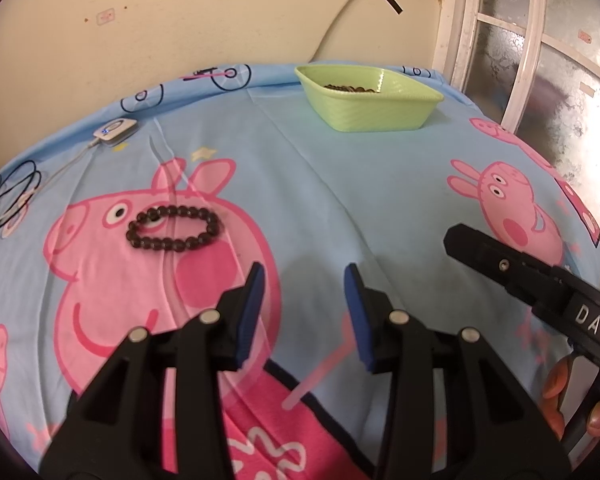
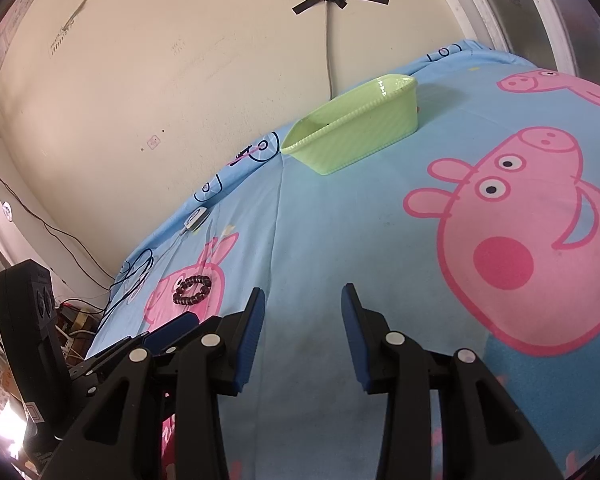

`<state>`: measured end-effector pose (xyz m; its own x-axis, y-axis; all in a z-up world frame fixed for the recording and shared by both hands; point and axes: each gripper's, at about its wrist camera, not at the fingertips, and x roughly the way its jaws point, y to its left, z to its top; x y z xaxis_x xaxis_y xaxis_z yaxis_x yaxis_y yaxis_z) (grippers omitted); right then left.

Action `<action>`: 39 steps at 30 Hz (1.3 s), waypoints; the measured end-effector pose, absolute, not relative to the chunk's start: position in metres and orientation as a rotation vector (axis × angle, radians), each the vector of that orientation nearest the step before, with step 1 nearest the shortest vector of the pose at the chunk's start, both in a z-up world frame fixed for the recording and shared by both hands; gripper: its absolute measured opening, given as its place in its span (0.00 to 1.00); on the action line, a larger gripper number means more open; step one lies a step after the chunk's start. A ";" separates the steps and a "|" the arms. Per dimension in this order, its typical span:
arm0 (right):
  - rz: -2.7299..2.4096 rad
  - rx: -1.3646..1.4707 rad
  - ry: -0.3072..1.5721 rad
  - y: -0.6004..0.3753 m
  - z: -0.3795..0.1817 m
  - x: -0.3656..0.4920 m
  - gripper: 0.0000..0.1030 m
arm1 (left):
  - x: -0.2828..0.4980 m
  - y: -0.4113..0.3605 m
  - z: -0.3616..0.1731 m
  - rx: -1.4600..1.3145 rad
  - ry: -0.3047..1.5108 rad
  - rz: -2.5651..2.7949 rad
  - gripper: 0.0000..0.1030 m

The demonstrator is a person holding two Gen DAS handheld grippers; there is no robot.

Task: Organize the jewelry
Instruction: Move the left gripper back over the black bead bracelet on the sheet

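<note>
Bracelet: dark beaded loop lying flat on the pink pig print of the blue cloth, untouched.
Left gripper: jaws apart, nothing between them, just short of the bracelet and to its right.
Right gripper: jaws apart over bare cloth, empty.
Green tray: at the far edge of the cloth, well apart from the bracelet, small dark pieces inside.
White device: far left, cable attached.

The sheet is soft matt cloth, lightly creased. The bracelet near its left edge is dark, glossy, smooth beads. The tray by the far edge is pale green plastic, ribbed outside, shiny inside. Each gripper is matt black plastic with blue rubbery pads and bright metal pins.
</note>
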<state>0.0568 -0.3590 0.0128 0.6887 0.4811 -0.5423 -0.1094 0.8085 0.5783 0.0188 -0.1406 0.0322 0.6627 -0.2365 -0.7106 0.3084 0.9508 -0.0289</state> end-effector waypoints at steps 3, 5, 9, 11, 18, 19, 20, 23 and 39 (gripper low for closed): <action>0.349 0.542 0.744 -0.359 0.013 0.057 0.15 | 0.019 -0.140 0.033 0.099 0.782 -0.314 0.44; 0.350 0.542 0.745 -0.359 0.013 0.057 0.15 | 0.020 -0.140 0.033 0.100 0.782 -0.318 0.44; 0.351 0.541 0.745 -0.359 0.013 0.058 0.15 | 0.022 -0.137 0.033 0.095 0.784 -0.325 0.44; 0.351 0.540 0.746 -0.360 0.012 0.058 0.15 | 0.023 -0.136 0.033 0.095 0.784 -0.330 0.44; 0.346 0.535 0.748 -0.359 0.012 0.058 0.15 | 0.022 -0.136 0.033 0.090 0.782 -0.339 0.44; 0.345 0.533 0.749 -0.359 0.012 0.057 0.15 | 0.021 -0.136 0.033 0.088 0.782 -0.340 0.44; 0.343 0.532 0.749 -0.358 0.012 0.057 0.15 | 0.022 -0.135 0.033 0.087 0.782 -0.342 0.44; 0.341 0.529 0.751 -0.357 0.012 0.057 0.15 | 0.023 -0.135 0.033 0.083 0.783 -0.348 0.44; 0.332 0.523 0.758 -0.354 0.012 0.056 0.15 | 0.024 -0.133 0.033 0.070 0.786 -0.363 0.44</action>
<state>0.0563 -0.3540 0.0116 0.6838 0.4646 -0.5626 -0.0991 0.8230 0.5593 0.0242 -0.1330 0.0326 0.6479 -0.2931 -0.7031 0.3446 0.9359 -0.0726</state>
